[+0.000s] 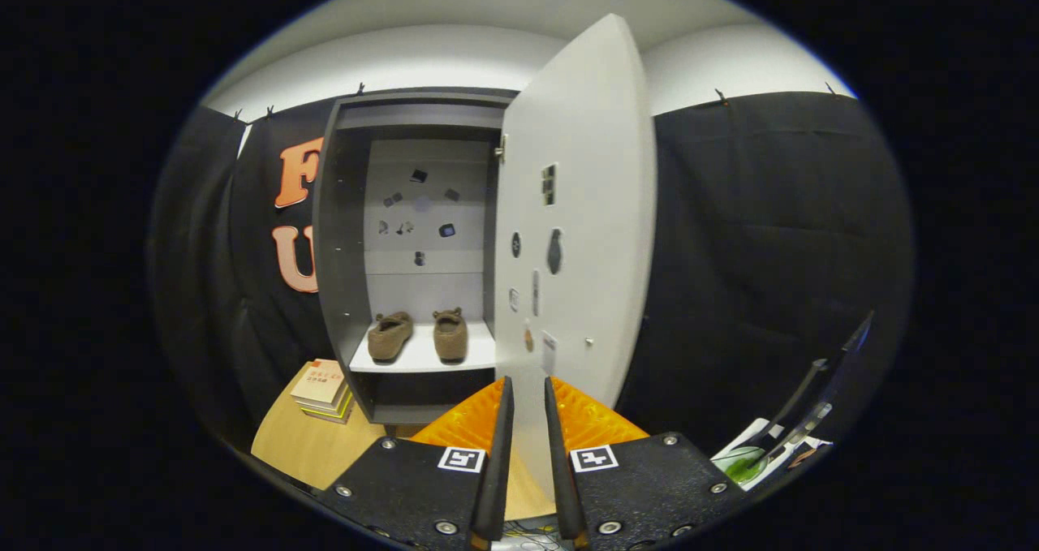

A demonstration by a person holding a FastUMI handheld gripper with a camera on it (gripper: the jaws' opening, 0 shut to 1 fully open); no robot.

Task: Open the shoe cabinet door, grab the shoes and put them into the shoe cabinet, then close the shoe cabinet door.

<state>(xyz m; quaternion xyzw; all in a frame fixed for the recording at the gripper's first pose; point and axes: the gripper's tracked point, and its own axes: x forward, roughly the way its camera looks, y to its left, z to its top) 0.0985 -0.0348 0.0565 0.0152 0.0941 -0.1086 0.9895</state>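
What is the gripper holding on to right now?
The gripper has the cabinet door between its fingers, at the door's bottom edge. Whether both fingers really press on it cannot be told.

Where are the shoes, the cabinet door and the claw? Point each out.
shoes [418, 336], gripper view: point sits on the white shelf gap's left shoe, its upper.
cabinet door [584, 170], gripper view: bare upper panel of the open door.
claw [528, 405], gripper view: midway between its fingertips, which flank the door's lower edge.

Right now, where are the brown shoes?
In the gripper view, the shoes sit side by side on the white shelf inside the cabinet, left of its open door, beyond the gripper.
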